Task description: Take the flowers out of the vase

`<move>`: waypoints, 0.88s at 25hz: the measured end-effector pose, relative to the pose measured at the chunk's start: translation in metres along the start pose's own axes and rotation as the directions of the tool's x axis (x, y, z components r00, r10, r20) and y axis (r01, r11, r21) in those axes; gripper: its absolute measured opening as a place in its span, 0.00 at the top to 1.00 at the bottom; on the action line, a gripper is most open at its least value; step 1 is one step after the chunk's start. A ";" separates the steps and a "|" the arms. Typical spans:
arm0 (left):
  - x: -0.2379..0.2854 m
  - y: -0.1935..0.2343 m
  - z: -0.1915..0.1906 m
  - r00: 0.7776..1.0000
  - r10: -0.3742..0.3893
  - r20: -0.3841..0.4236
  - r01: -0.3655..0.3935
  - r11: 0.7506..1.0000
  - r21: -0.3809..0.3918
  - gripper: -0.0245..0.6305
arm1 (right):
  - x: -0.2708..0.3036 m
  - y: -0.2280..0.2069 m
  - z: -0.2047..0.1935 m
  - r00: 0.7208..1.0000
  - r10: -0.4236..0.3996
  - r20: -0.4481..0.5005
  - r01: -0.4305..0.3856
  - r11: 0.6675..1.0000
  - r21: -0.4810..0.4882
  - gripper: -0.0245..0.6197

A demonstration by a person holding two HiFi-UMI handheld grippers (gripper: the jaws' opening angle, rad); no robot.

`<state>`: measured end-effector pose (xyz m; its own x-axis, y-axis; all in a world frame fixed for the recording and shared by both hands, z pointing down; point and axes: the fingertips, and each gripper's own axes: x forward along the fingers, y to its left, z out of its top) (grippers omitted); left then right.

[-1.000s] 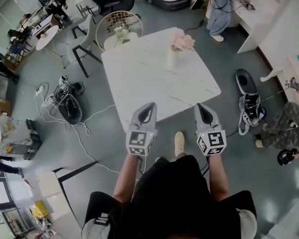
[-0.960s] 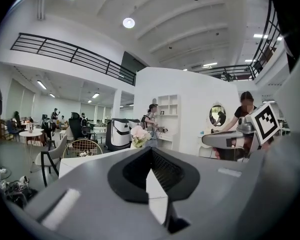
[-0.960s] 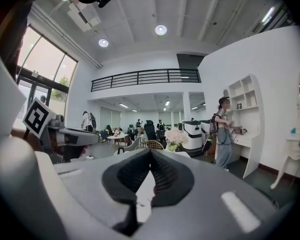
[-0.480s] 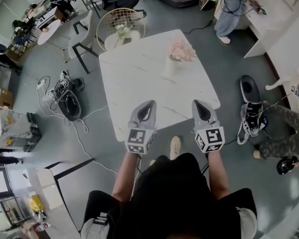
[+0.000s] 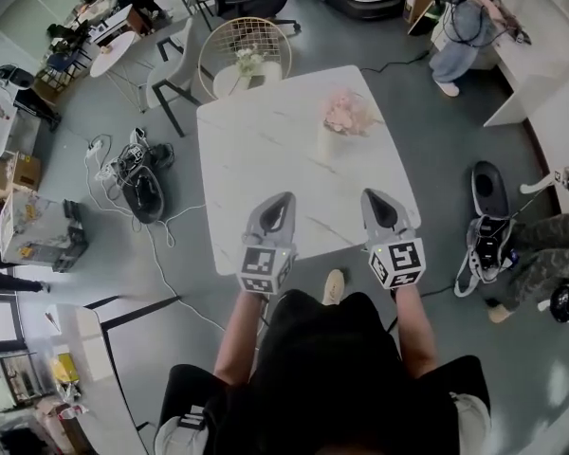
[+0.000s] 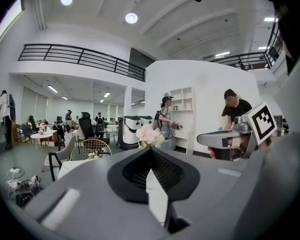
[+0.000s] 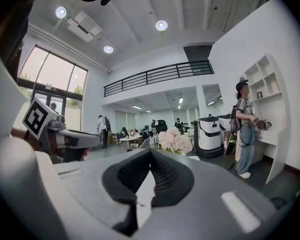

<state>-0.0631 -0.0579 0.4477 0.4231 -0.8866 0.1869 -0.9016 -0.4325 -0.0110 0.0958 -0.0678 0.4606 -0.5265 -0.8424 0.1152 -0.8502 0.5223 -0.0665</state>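
I hold my left gripper (image 5: 283, 202) and my right gripper (image 5: 372, 199) out in front of me, side by side. From my head view they sit over the near edge of the white counter (image 5: 256, 150). Both point across the counter, almost flat.

The left gripper's jaws are pressed together at the tips, and nothing is between them. The right gripper's jaws are pressed together too, and it holds nothing.

The pink flowers (image 5: 347, 114) are in the white vase (image 5: 328, 144). The vase stands up straight on the far right part of the counter, well apart from both grippers. The right gripper is the nearer one. In the left gripper view and in the right gripper view, the flowers poke up just above the tips of the jaws, far off.

Past the far left corner of the counter is a round wire chair (image 5: 239, 36). A small pale bunch (image 5: 249, 62) lies on its seat. Black cables (image 5: 133, 173) lie in a heap on the grey floor, left of the counter. A person (image 5: 460, 12) stands by a white shelf past the far right corner. My shoe (image 5: 335, 285) is on the floor by the near edge of the counter.
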 end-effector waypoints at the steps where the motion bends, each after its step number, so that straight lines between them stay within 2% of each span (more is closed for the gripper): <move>1: 0.002 -0.001 -0.001 1.000 0.007 -0.006 -0.008 1.000 -0.003 0.95 | 0.002 -0.003 -0.001 1.000 0.007 -0.002 -0.007 1.000 0.002 0.96; 11: 0.027 0.008 -0.003 0.999 0.042 -0.031 -0.042 0.999 0.001 0.95 | 0.031 -0.023 -0.017 0.999 0.038 -0.010 -0.038 0.999 0.037 0.96; 22: 0.081 0.037 -0.020 0.997 -0.028 -0.074 0.028 1.000 -0.007 0.95 | 0.083 -0.039 -0.031 0.999 0.026 -0.036 -0.023 0.996 0.086 0.96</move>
<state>-0.0644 -0.1424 0.4818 0.4404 -0.8594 0.2596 -0.8900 -0.4559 0.0006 0.0853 -0.1538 0.5031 -0.5478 -0.8233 0.1487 -0.8352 0.5279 -0.1543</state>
